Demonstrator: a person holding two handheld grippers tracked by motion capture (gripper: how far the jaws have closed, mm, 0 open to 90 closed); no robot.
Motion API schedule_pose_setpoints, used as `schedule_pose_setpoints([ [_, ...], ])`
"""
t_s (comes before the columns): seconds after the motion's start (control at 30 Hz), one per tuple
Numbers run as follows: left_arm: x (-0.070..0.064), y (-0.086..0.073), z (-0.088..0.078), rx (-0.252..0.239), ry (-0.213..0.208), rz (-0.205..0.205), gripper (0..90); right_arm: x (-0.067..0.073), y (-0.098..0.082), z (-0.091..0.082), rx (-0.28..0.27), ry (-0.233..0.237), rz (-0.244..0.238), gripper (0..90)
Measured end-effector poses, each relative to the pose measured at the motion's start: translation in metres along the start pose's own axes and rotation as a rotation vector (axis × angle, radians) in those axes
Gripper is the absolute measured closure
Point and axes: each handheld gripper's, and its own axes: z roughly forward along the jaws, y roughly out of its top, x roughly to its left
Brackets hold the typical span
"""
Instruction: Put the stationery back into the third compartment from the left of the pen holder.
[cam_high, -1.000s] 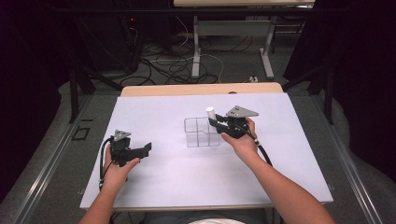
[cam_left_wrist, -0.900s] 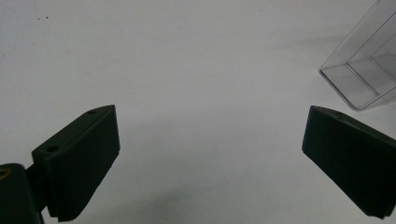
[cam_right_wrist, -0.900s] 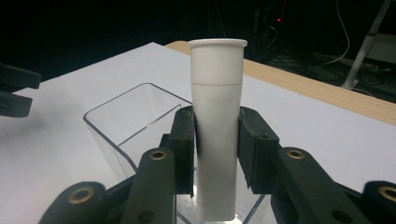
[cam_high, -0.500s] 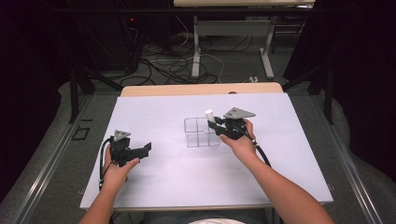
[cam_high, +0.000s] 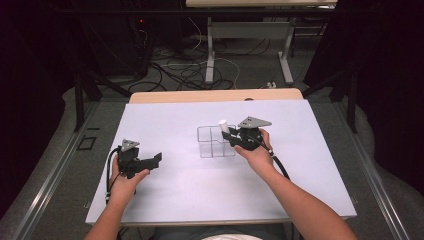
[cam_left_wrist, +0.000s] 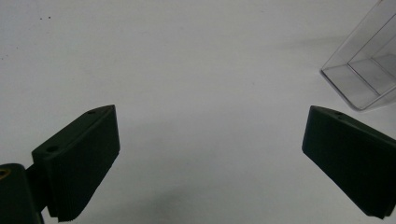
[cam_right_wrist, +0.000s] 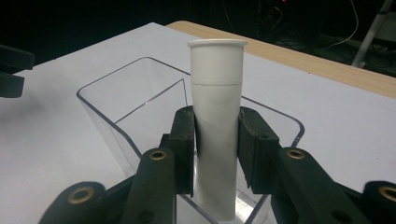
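Placement underway; my right gripper (cam_right_wrist: 215, 140) clamps the white tube (cam_right_wrist: 216, 116) inside the clear box (cam_right_wrist: 116, 116); next, release; left gripper (cam_left_wrist: 210, 163) wide, empty.

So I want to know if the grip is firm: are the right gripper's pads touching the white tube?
Touching. The right gripper view shows both pads pressed against the white tube.
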Motion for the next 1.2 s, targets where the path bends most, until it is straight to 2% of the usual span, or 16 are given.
schedule_pose_setpoints([
  [0.4,0.001,0.000,0.001,-0.007,0.002,-0.006,4.0,-0.001,-0.003,0.000,0.023,-0.002,0.001,69.0],
  [0.43,0.001,0.001,0.000,0.007,0.002,0.000,4.0,-0.001,-0.004,-0.001,0.029,-0.001,0.003,68.9],
  [0.57,0.001,0.000,0.002,-0.003,0.006,-0.007,4.0,-0.002,-0.005,0.000,0.023,-0.002,-0.001,68.8],
  [0.63,0.002,-0.001,0.002,0.007,0.002,-0.010,4.1,-0.001,-0.005,-0.001,0.026,-0.001,0.001,68.1],
  [0.73,0.002,-0.002,0.002,0.009,0.004,-0.005,4.0,0.000,-0.004,-0.005,0.000,0.014,0.010,59.0],
  [0.77,0.002,-0.002,0.002,0.013,0.004,0.002,4.0,0.000,-0.003,-0.006,-0.001,0.010,-0.006,56.8],
  [0.83,0.000,-0.001,0.002,0.009,0.005,-0.001,4.0,0.002,-0.001,-0.009,-0.025,0.014,0.007,52.0],
  [0.93,0.000,-0.001,0.001,0.005,0.008,-0.002,4.0,0.001,0.002,-0.013,-0.040,0.011,-0.005,48.2],
  [1.13,-0.001,-0.001,0.001,0.006,0.009,0.000,4.0,-0.002,0.004,-0.021,-0.021,0.015,-0.016,45.3],
  [1.2,-0.001,-0.001,0.001,-0.003,0.009,0.001,4.0,-0.002,0.004,-0.023,-0.018,0.040,-0.011,45.3],
])
